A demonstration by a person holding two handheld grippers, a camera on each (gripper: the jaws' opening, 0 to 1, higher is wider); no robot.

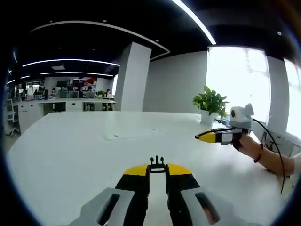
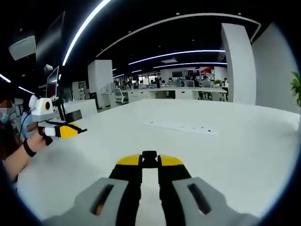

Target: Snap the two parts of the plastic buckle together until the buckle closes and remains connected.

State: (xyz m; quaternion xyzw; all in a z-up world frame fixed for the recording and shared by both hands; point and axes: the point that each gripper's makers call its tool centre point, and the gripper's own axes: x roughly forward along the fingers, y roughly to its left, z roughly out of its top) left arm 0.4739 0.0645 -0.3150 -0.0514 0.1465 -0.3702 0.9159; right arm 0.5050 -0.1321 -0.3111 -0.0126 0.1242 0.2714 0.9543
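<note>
In the left gripper view my left gripper (image 1: 157, 171) is shut on a black buckle part (image 1: 157, 162), whose prongs stick out past the yellow fingertips. Over the table to the right, a hand holds my right gripper (image 1: 203, 137), pointing left. In the right gripper view my right gripper (image 2: 149, 165) is shut on the other black buckle part (image 2: 149, 156), a blocky piece between the yellow tips. My left gripper (image 2: 81, 130) shows at the left, held by a hand and well apart from the right one.
A wide white table (image 1: 70, 155) spreads under both grippers, with a flat cover strip (image 2: 181, 126) set in its top. A potted plant (image 1: 210, 102) stands at the far edge by the window. A monitor (image 2: 51, 81) and office desks lie beyond.
</note>
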